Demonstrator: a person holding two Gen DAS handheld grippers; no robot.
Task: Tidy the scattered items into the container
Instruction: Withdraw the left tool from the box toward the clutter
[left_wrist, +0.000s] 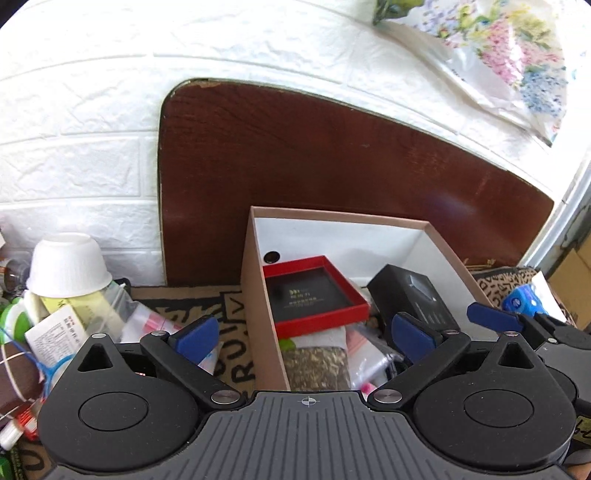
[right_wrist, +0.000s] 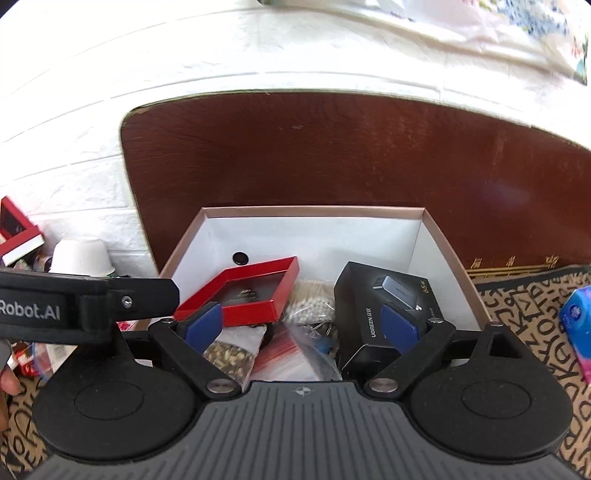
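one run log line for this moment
stage: between picks | left hand-held gripper: open, empty | right hand-held gripper: open, empty, over box | in box: red tray, black carton | still out: white cup
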